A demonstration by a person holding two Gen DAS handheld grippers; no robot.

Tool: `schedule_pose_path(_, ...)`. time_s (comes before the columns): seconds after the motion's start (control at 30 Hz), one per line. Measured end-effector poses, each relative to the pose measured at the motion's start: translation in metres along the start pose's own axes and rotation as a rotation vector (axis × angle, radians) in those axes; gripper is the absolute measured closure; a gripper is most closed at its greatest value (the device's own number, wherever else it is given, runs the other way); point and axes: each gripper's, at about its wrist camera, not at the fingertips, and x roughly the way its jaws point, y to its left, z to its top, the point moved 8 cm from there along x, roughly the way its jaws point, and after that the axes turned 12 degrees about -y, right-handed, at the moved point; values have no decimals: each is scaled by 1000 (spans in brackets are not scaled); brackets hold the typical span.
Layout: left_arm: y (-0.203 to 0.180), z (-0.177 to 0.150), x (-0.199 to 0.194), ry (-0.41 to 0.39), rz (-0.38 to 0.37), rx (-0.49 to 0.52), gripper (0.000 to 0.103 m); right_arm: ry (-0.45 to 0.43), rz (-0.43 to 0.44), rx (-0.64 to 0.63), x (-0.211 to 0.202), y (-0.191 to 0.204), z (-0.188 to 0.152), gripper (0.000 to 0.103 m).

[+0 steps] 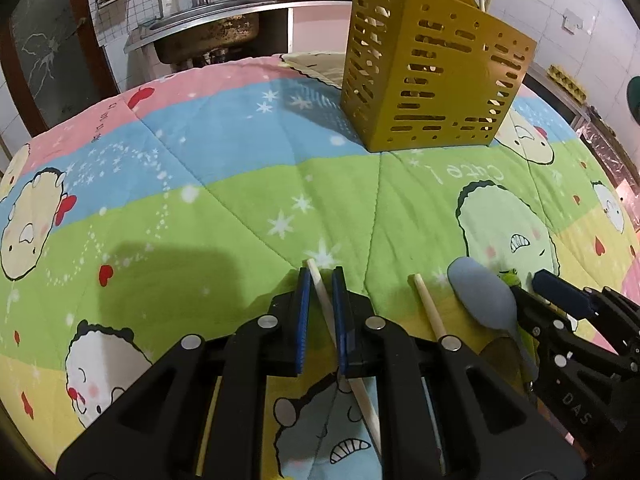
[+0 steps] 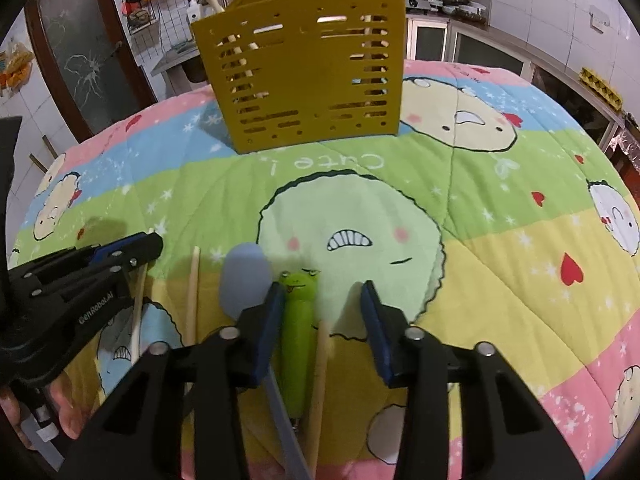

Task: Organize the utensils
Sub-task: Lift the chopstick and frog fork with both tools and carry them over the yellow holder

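Observation:
A yellow slotted utensil holder (image 1: pixel 432 76) stands at the far side of the quilt, also in the right wrist view (image 2: pixel 308 80), with pale sticks inside. My left gripper (image 1: pixel 321 276) has its jaws close around a pale chopstick (image 1: pixel 320 284) lying on the quilt; a narrow gap shows on each side. A second chopstick (image 1: pixel 428 304) and a blue-grey spoon (image 1: pixel 480 296) lie to its right. My right gripper (image 2: pixel 320 292) is open over a green frog-handled utensil (image 2: pixel 298 320) and another chopstick (image 2: pixel 320 364); the spoon (image 2: pixel 244 276) lies by its left finger.
The table is covered by a cartoon-print quilt (image 1: pixel 200 200) in pink, blue, green and yellow bands. A sink (image 1: pixel 208 28) and kitchen counter stand behind it. A cabinet with shelves (image 2: pixel 460 20) is at the back right. The left gripper shows in the right wrist view (image 2: pixel 120 256).

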Motion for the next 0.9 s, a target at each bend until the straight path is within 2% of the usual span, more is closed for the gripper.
schedule_pose_path(0.1,-1,1,3,1,1,11,93,12,-12,-14,6,5,1,84)
schedule_pose_path(0.27,-2,6,8,-2,4,21,94,4,-2,12,12,2,11,84)
schedule_pose_path(0.47,-5,22,7,-38,-2,-2,96,-85,-11,56,-5,-23,41,84)
schedule_pose_path(0.6,-14,39,-4,-89,-6,-5,98,-163,-5,77,-17,-39,67,84)
schedule_pose_path(0.9,-32,98,-51,-308,7,11,99,-368,21,95,-51,-64,122,84)
